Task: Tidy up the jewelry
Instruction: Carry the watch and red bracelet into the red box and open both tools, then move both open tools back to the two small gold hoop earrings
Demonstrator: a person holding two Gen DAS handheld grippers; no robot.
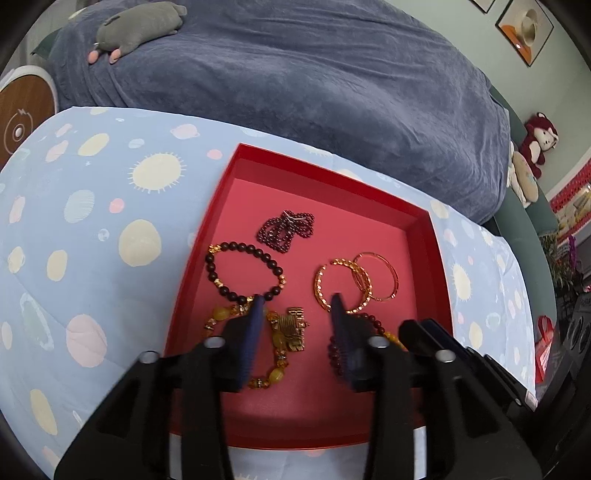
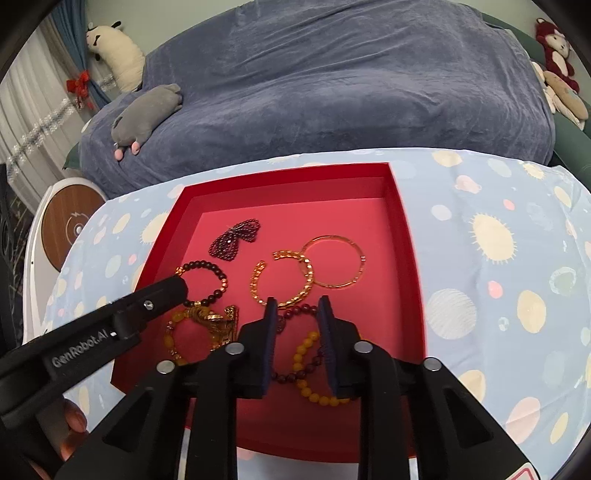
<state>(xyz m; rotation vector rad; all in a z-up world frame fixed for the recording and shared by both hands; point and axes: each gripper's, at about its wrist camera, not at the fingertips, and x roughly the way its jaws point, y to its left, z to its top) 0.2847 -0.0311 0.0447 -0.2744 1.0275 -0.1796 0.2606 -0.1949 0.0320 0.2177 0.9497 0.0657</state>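
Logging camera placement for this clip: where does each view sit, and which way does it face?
Left wrist: on the left gripper, looking down along its open fingers into the red box; right gripper at right.
Right wrist: on the right gripper, same downward look; left gripper and a hand at left.
Shared: box, bangles, bed.

- A pale blue cloth (image 2: pixel 480 229) printed with suns and planets covers the near surface.
- Behind it lies a bed under a slate-blue blanket (image 1: pixel 314 92).
- A grey plush animal (image 2: pixel 147 114) with pink paws sprawls on the blanket's left side.
- A cream plush (image 2: pixel 118 55) leans by the curtain (image 2: pixel 33 122), which is tied with a red bow.
- A dark red teddy (image 1: pixel 539 140) sits at the right.
- A round wooden-faced disc (image 2: pixel 70 221) stands at the left.
- Framed pictures (image 1: pixel 524 29) hang on the wall.
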